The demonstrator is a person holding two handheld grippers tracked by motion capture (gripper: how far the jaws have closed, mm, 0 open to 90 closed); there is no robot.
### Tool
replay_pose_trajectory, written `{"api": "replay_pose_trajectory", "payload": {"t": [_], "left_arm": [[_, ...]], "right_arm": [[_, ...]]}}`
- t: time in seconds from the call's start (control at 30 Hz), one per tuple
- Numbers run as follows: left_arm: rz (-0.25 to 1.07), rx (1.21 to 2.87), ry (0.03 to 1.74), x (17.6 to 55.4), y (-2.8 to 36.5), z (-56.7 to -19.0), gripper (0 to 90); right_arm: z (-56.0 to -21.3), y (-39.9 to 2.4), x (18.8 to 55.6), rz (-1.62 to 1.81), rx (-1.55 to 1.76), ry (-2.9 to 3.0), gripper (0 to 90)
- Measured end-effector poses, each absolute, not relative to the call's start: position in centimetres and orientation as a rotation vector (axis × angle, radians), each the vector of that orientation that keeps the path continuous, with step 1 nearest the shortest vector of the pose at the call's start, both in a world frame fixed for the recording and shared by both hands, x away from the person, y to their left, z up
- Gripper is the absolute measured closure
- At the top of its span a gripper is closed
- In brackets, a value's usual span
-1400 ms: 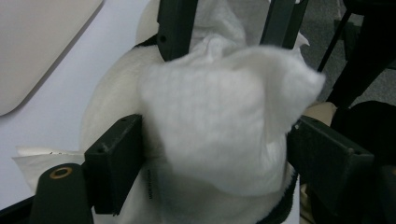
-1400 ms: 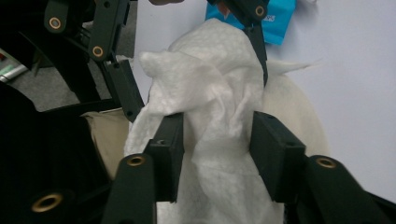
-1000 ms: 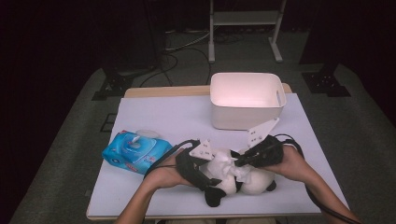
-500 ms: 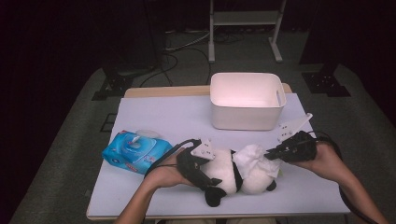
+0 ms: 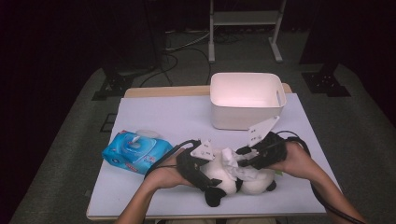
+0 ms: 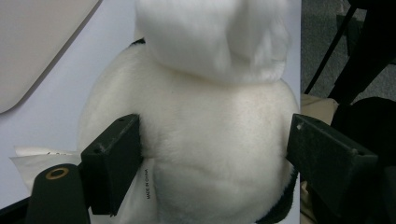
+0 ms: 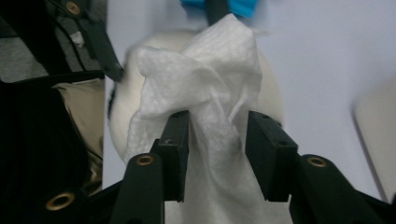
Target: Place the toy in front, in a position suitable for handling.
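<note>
High view shows the left gripper (image 5: 204, 173) clamped on the plush panda (image 5: 233, 179) at six o'clock, steadying it, while the right gripper (image 5: 244, 157), its jaws just opening, lets a wet wipe (image 7: 205, 74) hang loosely between them.

A white tub (image 5: 246, 101) stands at the far side of the desk (image 5: 159, 114); left of the tub, nearer, lies a blue wipes pack (image 5: 136, 151).

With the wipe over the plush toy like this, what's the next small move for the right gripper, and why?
Probably close the right gripper back onto the wipe. Its jaws have just been opening, and the wipe hangs loosely between them over the plush toy, which the left gripper clamps by its white body. A firm grip would let wiping go on.
</note>
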State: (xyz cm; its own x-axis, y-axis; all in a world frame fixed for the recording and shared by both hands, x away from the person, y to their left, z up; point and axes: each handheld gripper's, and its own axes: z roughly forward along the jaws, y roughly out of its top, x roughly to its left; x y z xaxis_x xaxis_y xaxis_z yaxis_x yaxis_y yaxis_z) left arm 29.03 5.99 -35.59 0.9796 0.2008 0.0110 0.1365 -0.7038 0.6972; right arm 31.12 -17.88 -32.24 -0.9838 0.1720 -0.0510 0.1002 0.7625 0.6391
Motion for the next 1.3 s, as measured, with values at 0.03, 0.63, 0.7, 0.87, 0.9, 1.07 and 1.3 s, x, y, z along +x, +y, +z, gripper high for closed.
{"api": "replay_pose_trajectory", "payload": {"t": [0.03,0.63,0.7,0.87,0.9,1.07,1.3], "left_arm": [[0.110,2.359,0.239,29.0,6.0,-35.6,18.6],[0.126,2.365,0.237,28.9,6.0,-36.0,19.5],[0.130,2.369,0.234,28.9,6.0,-36.0,19.5],[0.132,2.370,0.230,28.9,6.0,-36.0,19.5],[0.132,2.370,0.229,28.9,6.1,-36.0,19.5],[0.130,2.369,0.231,28.9,6.1,-36.1,19.5],[0.128,2.368,0.230,28.9,6.1,-36.1,19.5]], "right_arm": [[-32.4,-17.2,31.0,1.041,0.187,2.859,57.9],[-34.4,-15.2,30.9,1.165,0.140,2.904,86.4],[-34.3,-15.6,31.0,1.159,0.133,2.908,86.7],[-34.0,-17.2,30.9,1.105,0.171,2.921,86.9],[-34.0,-17.4,31.0,1.092,0.176,2.920,86.9],[-33.8,-19.9,31.0,1.054,0.245,2.906,86.8],[-34.1,-23.7,30.8,1.047,0.357,2.885,86.6]]}}
